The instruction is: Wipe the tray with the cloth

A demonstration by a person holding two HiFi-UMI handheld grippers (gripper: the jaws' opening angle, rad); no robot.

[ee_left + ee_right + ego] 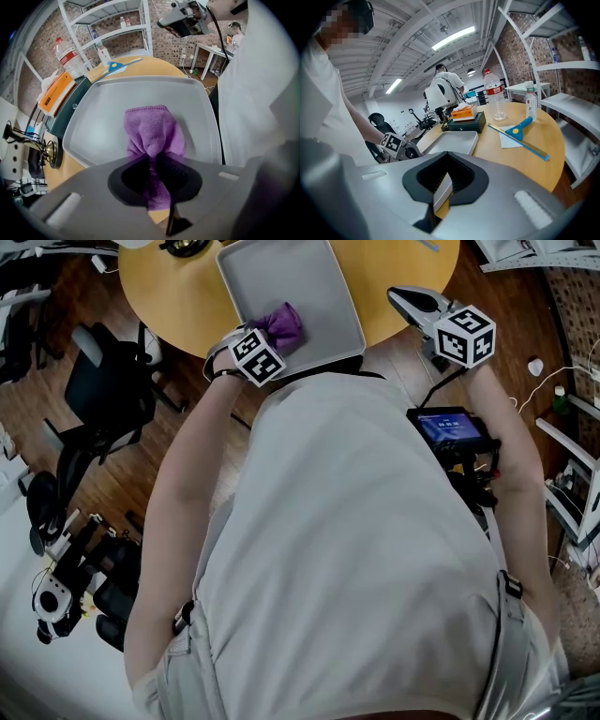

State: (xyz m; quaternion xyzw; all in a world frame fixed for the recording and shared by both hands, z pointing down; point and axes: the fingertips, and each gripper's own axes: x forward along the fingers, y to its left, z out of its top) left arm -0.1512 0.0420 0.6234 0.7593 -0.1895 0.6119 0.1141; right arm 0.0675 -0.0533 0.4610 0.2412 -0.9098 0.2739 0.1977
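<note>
My left gripper (270,336) points steeply down over the shallow grey rectangular plastic tray (302,273), w/ its jaws clamped on the purple fleecy cloth (282,324). In the left gripper view the pads are partway closed, w/ a narrow twist of cloth (151,131) squeezed btwn them and filling the gap at the left gripper (155,161). Past the pinch the cloth spreads into a soft, rumpled bundle: a rounded hump on top, deep vertical folds running down into the jaws, and a thin stitched hem along the far edge. Nap is fine and looped, colour an even violet, no marks that I can see. The bundle rests on the tray (112,101) floor, nr the rim closest to me, more toward the left corner in the head view. Tray surface round it looks plain, matte and pale.

The tray sits at the near edge of the round yellow wooden table (178,301). My right gripper (397,294) is off to the tray's right, well apart from the cloth. In its own view the right gripper (444,174) jaws stand only a slit apart, nothing btwn them.
</note>
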